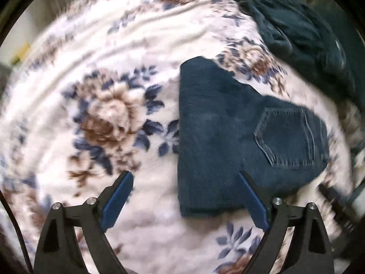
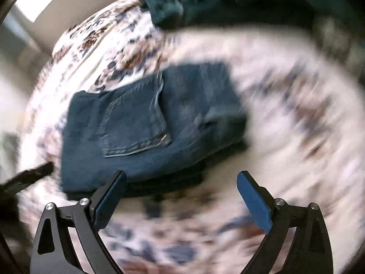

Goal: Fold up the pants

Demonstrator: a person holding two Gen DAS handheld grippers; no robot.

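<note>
Blue pads of the left gripper [image 1: 184, 178] sit closest to the lens, spread wide, nothing held. Its right-hand pad overlaps the near edge of the jeans [image 1: 228, 137]; whether it touches the cloth or hovers above, can't tell.

Right gripper [image 2: 181, 179] is likewise wide open and empty, with the jeans [image 2: 148, 125] ahead and to its left, the left finger over the bundle's near edge.

Jeans lie on the floral blanket [image 1: 102, 114], folded into a compact stack, back pocket [image 1: 287, 137] up. Looks like the folding is mostly or fully done. From the left wrist the folded leg panel runs lengthwise away from the fingers, seat end off to the right. Left gripper looks nearer the bundle.

Dark green garment [image 1: 296, 34] bunched at the far edge, well apart. Right view heavily blurred.
</note>
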